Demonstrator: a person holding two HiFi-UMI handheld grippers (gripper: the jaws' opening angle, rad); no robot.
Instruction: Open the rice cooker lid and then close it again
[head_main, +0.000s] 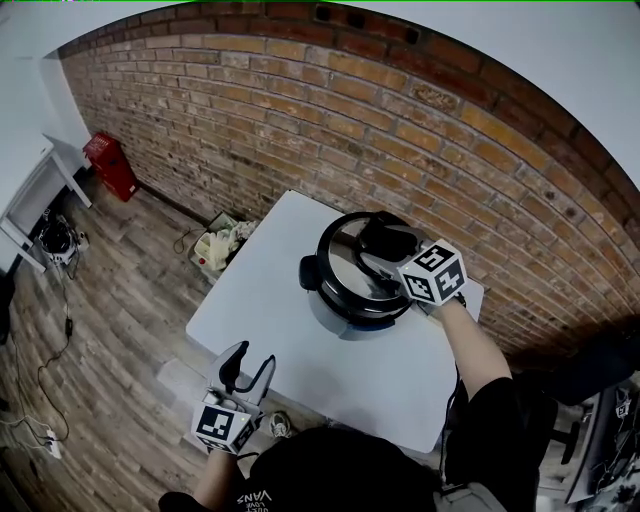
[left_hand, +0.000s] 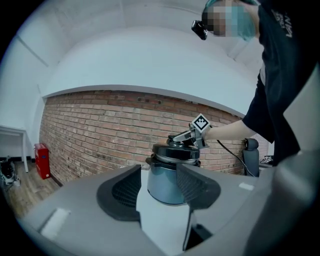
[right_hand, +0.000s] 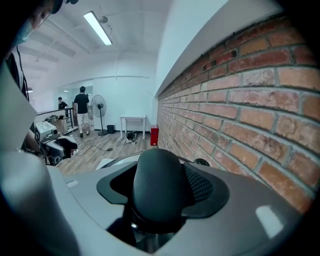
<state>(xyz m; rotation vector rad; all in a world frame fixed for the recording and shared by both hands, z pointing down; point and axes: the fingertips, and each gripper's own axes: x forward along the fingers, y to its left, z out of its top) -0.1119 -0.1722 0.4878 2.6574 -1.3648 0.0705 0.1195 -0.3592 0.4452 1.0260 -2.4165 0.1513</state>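
Rice cooker (head_main: 338, 312): round pot, shiny blue-grey steel body, upright on the white table (head_main: 300, 350), toward its far right part, close to the brick wall. Black side handle (head_main: 309, 272) sticks out on its left. Lid (head_main: 345, 262): black with a bright metal ring, down and seated flat on the body, no gap showing from the side. Knob (right_hand: 159, 182): smooth, rounded matte black, on top of the lid toward its far right side, standing on a shiny metal stem.
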